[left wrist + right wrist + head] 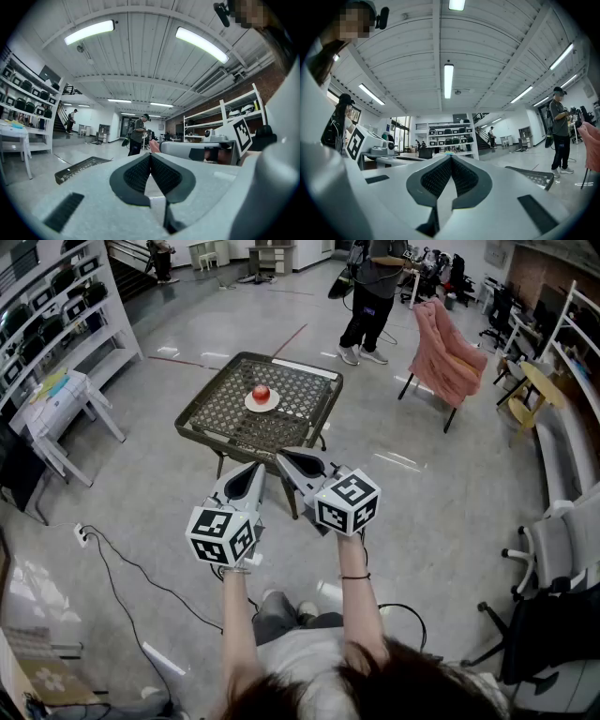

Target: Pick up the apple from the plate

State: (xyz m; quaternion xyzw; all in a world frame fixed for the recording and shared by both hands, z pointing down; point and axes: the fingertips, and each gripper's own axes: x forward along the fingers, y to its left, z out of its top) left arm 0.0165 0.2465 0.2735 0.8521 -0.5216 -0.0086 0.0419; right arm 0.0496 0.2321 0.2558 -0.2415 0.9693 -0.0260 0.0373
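Note:
A red apple rests on a small white plate in the middle of a dark wicker table, seen in the head view. Both grippers are held level in front of the person, short of the table's near edge. My left gripper is shut with nothing between its pads. My right gripper is also shut and empty, its pads meeting at the tips. In the gripper views only the table's edge shows; the apple and plate are hidden there.
A person stands beyond the table. A chair draped in pink cloth is at the right, a white side table and shelving at the left. Cables trail on the floor. An office chair stands far right.

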